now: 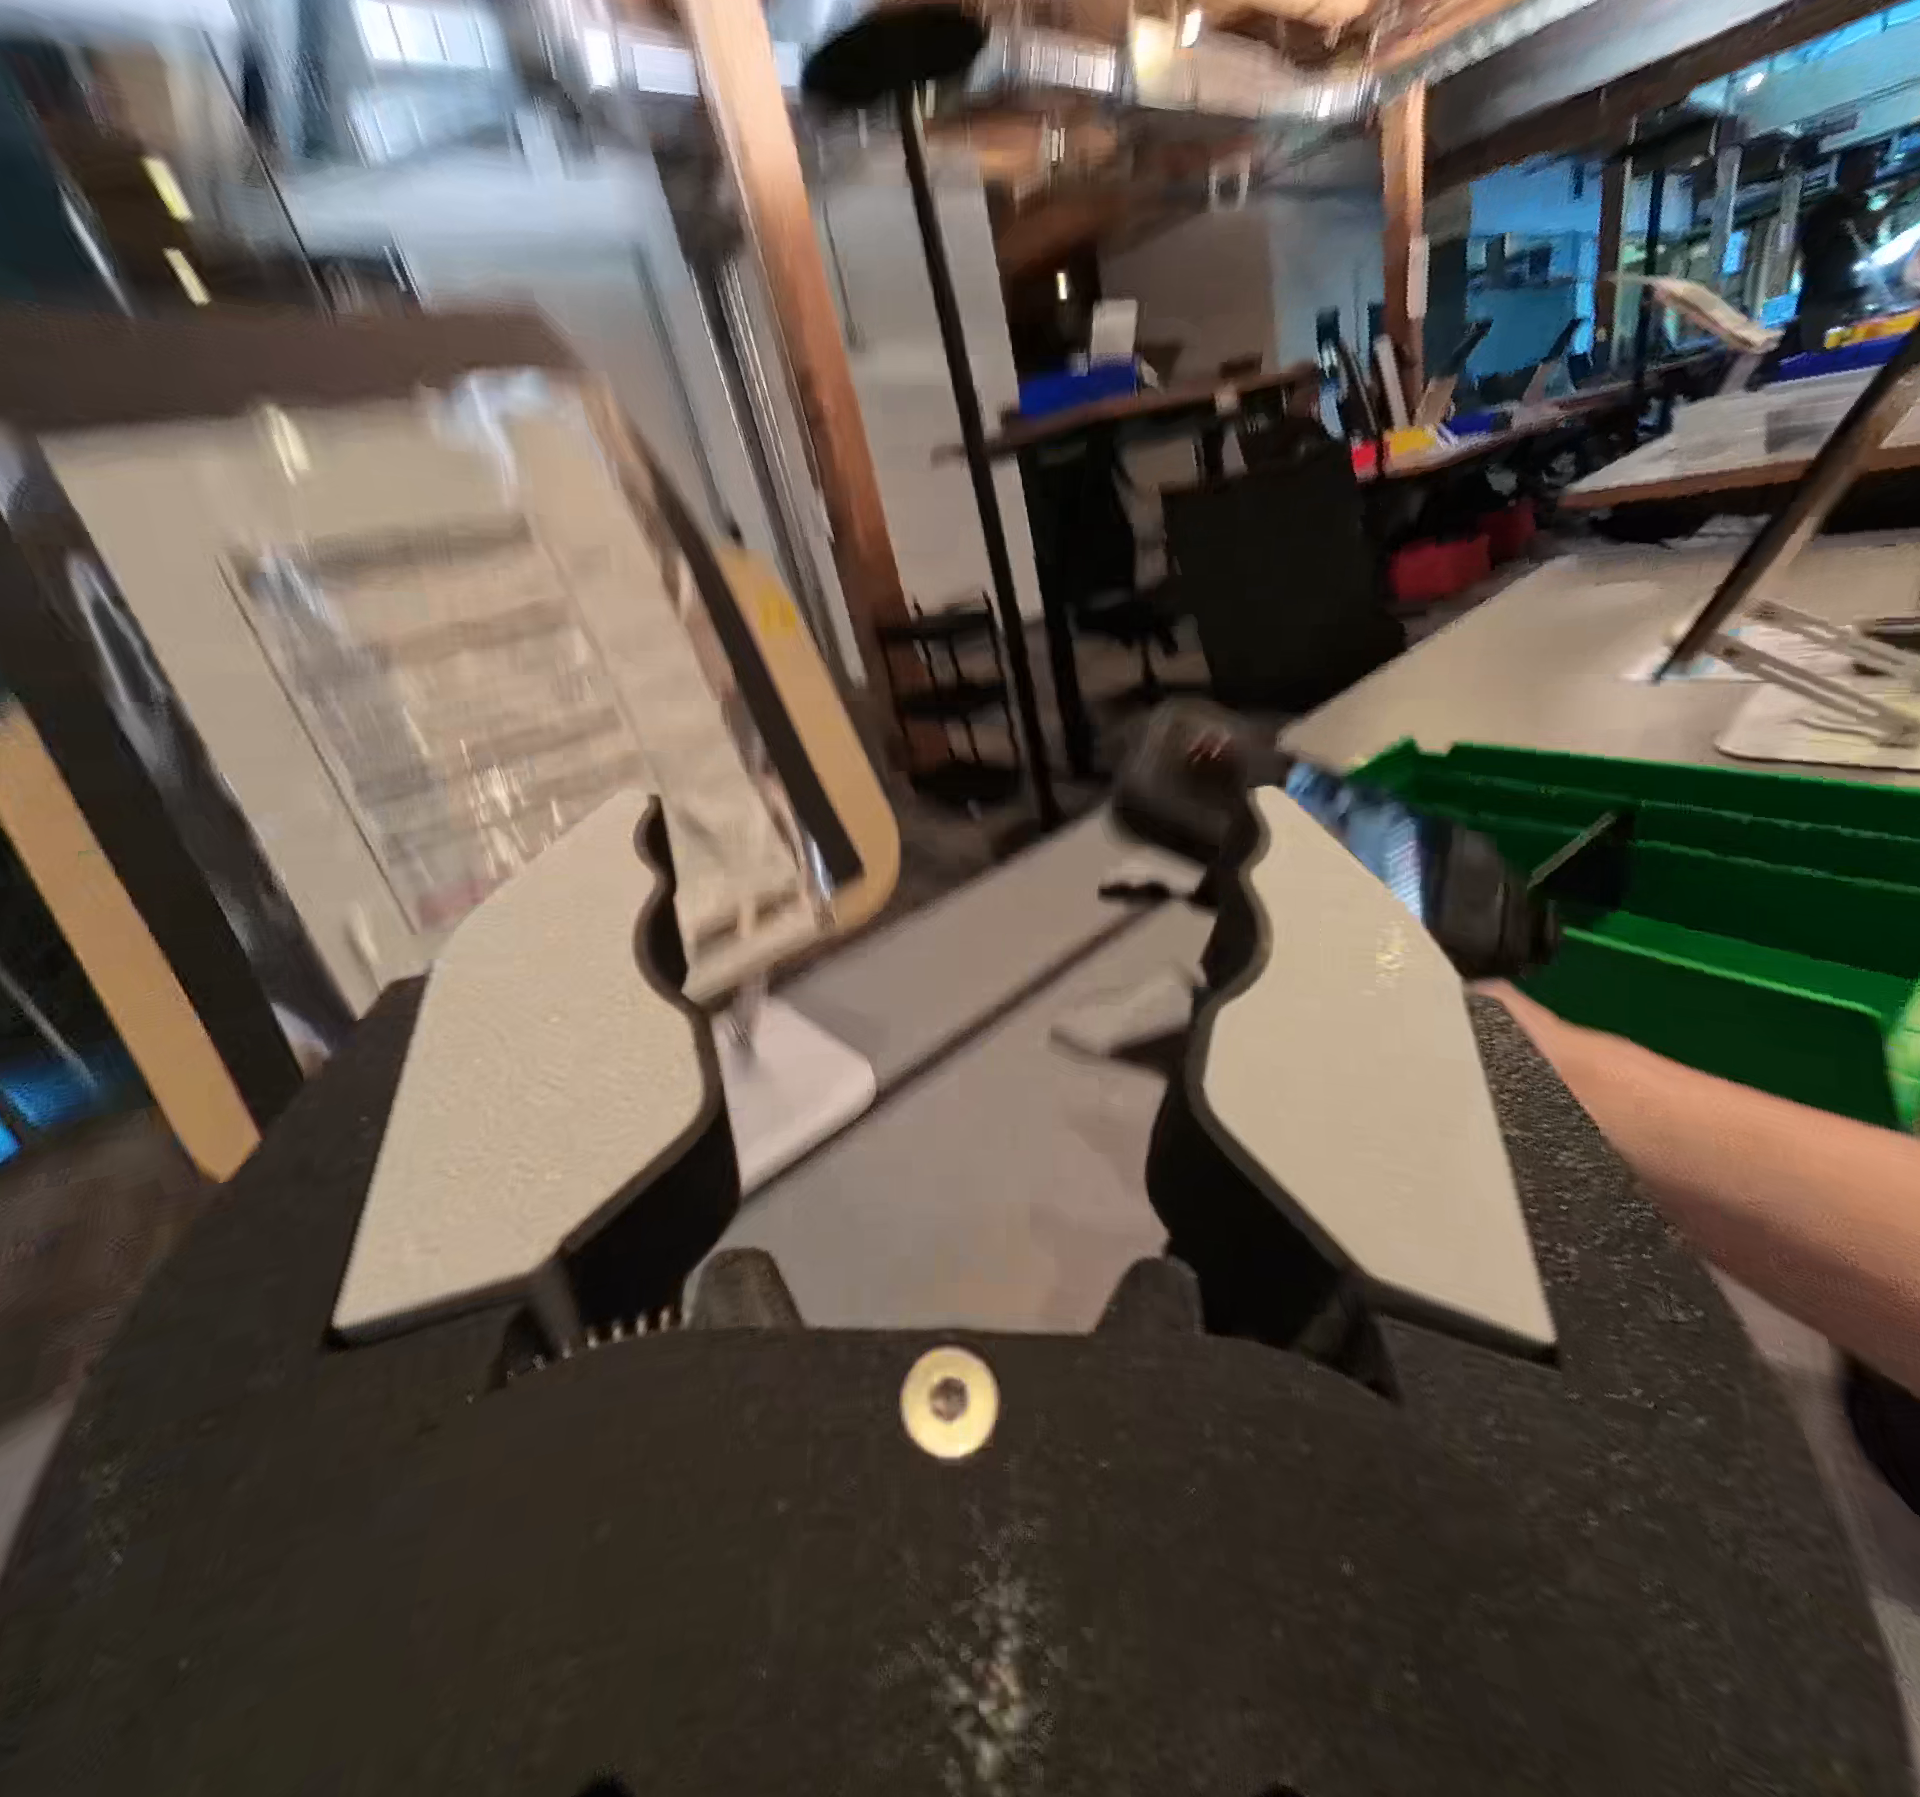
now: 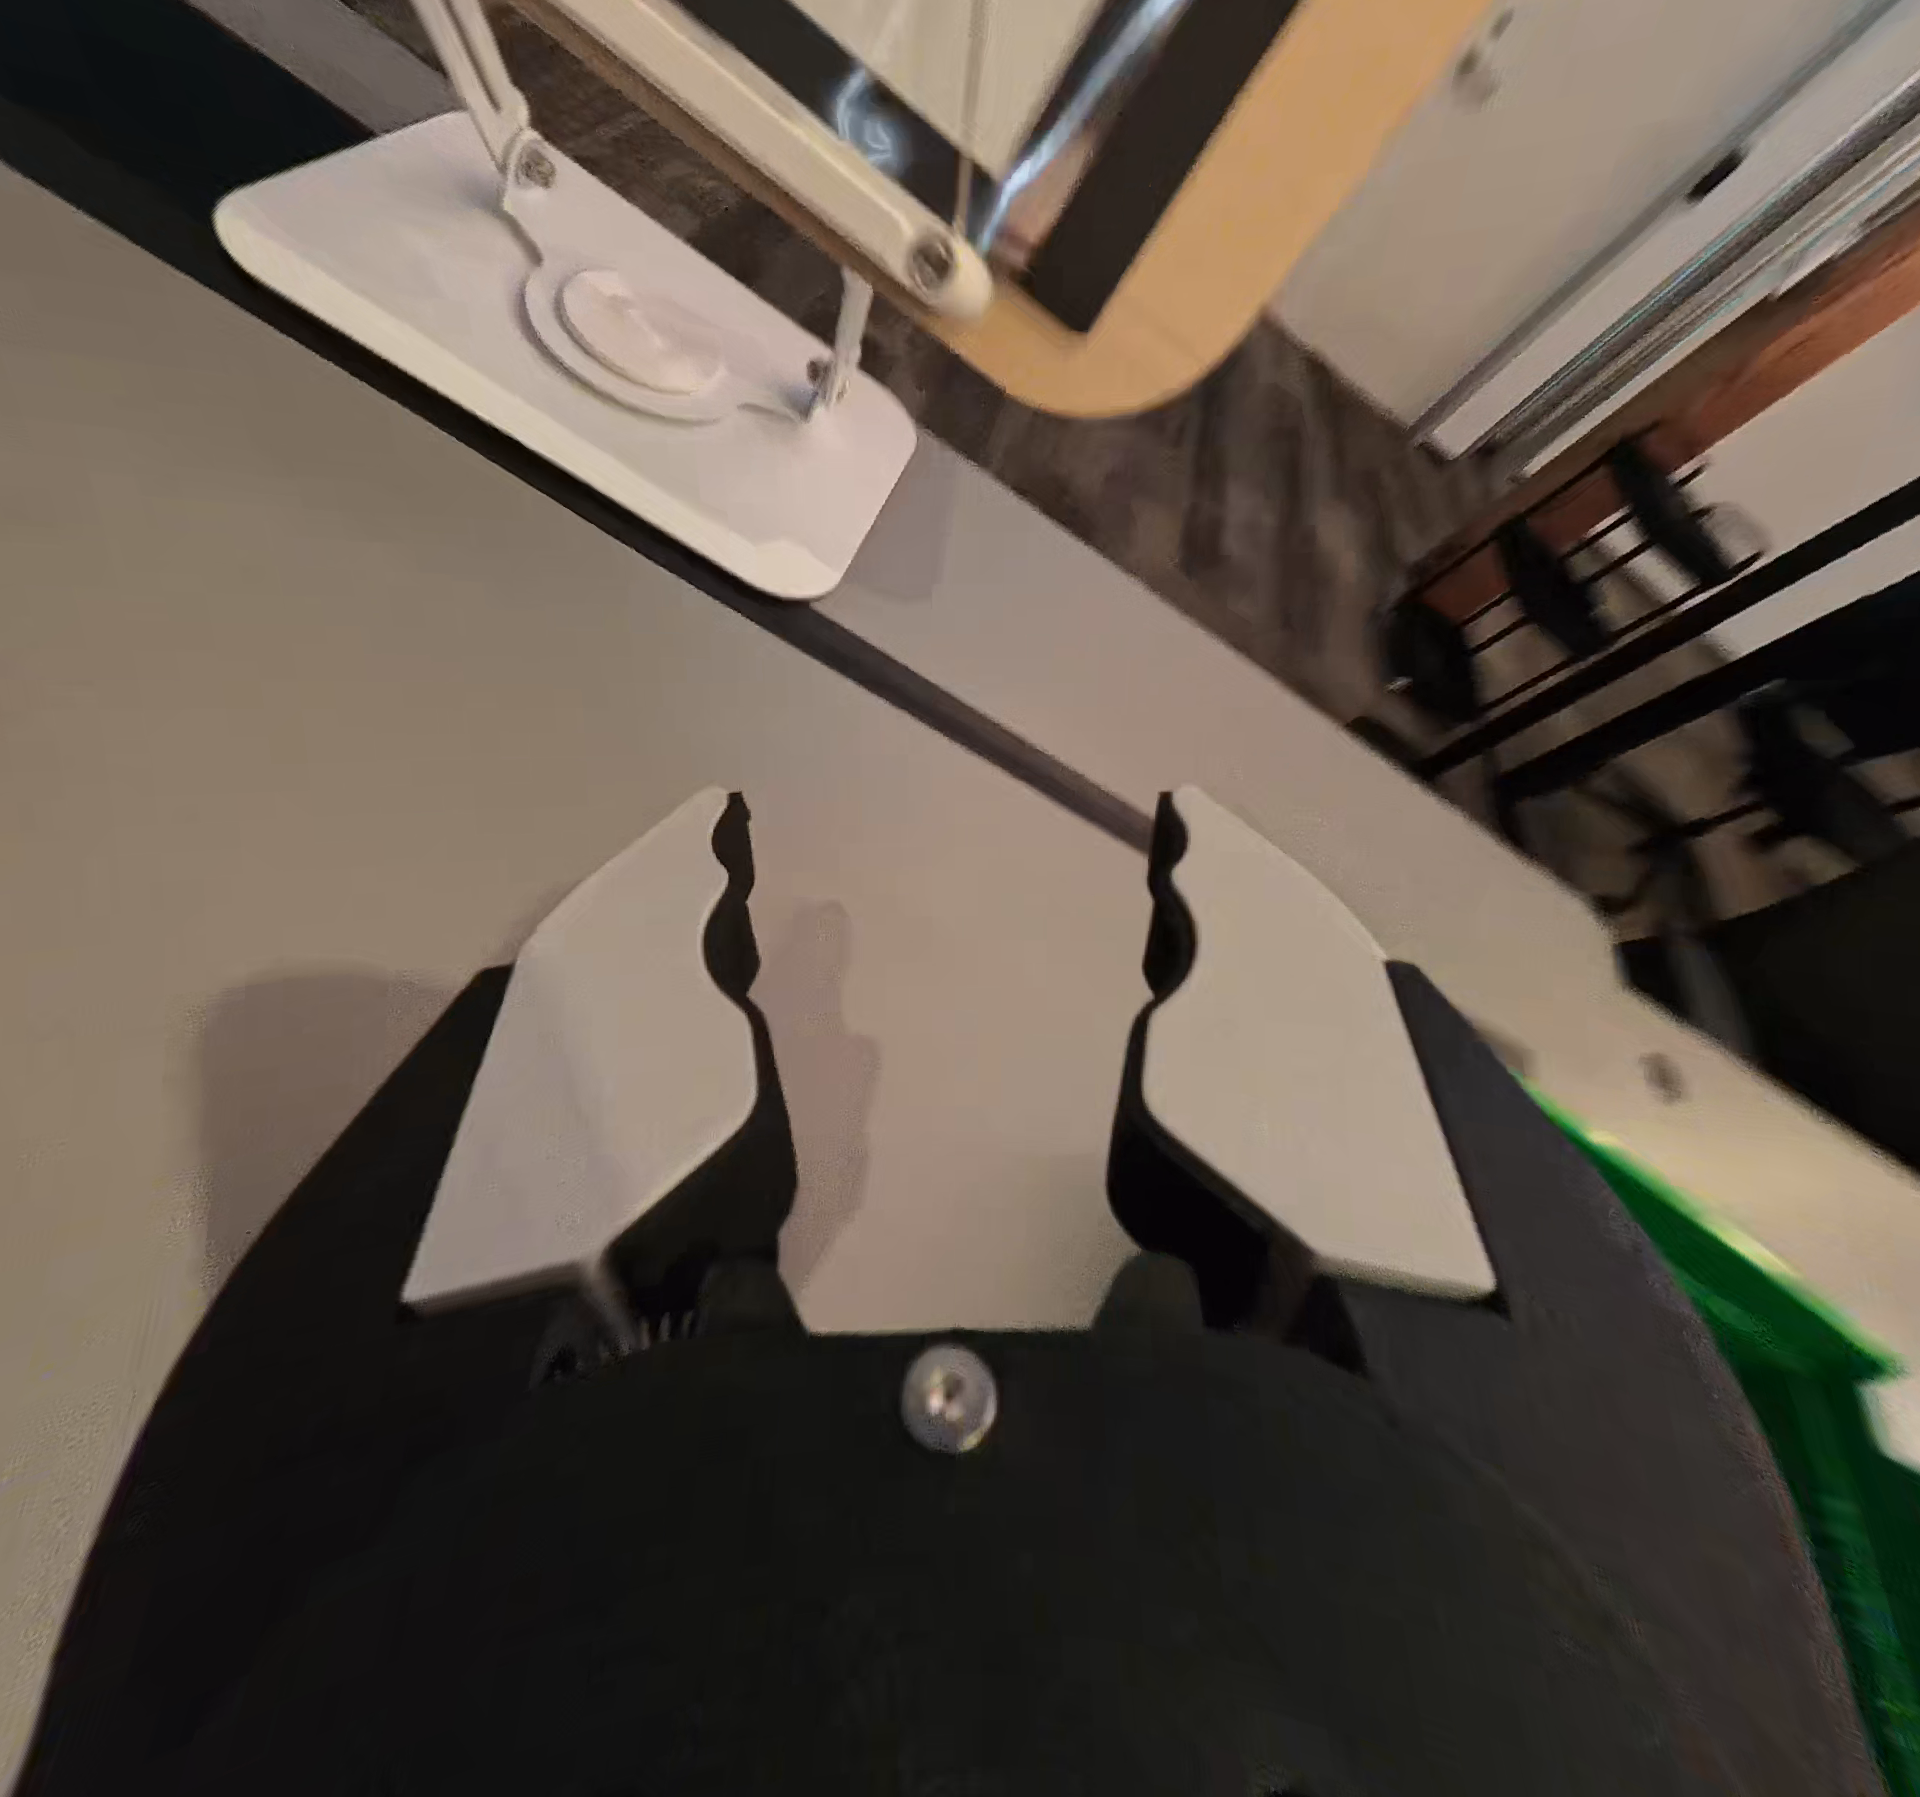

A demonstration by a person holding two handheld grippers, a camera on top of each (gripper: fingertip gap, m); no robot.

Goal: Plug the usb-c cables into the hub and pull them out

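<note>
both the left gripper (image 1: 951,812) and the right gripper (image 2: 948,807) have jaws apart, holding nothing, above a grey table (image 2: 312,812). a white stand (image 2: 582,376) sits at the table's edge, a green bin (image 1: 1714,906) to the right. no cables or hub can be made out.

The left wrist view rides above the grey table (image 1: 1538,667), tilted and facing out across its far edge into the workshop, with its own left gripper (image 1: 951,900) large in the foreground. The right wrist view sits close over the table (image 2: 312,708), looking down toward its far edge. Both share the white stand base (image 1: 800,1087) (image 2: 540,365) at that edge (and the green bin (image 1: 1714,916) (image 2: 1787,1352) at right).
</note>
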